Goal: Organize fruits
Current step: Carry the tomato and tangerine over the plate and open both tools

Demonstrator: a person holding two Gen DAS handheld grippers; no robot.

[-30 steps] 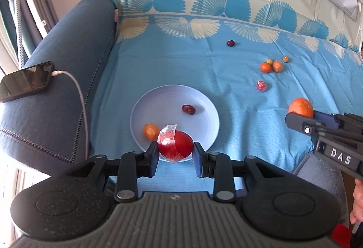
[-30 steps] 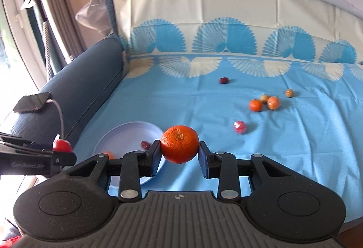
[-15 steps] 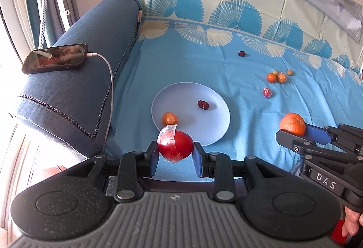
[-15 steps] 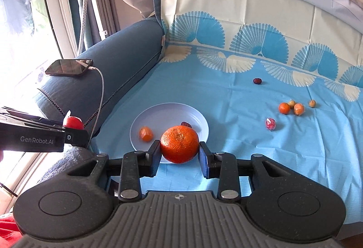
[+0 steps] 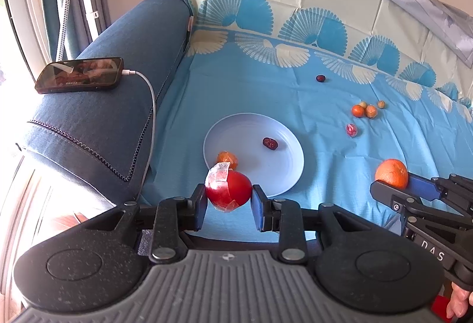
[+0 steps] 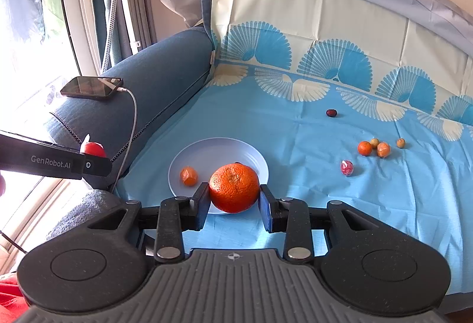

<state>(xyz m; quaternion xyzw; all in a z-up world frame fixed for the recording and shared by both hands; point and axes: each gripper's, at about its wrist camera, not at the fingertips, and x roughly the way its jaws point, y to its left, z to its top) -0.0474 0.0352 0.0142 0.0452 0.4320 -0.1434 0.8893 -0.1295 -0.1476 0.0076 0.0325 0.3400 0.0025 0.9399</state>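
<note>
"genrobot.ai", white print on the black side of the left gripper [image 6: 88, 159], seen from the right wrist view. "das", white letters on the black body of the right gripper [image 5: 390, 187], seen from the left wrist view.

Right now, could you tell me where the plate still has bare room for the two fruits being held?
The plate is bare across its far and right parts, beyond the date. Its near-left edge is crowded by the small wrapped orange fruit. The left gripper holds the red fruit; the right gripper holds the orange.
</note>
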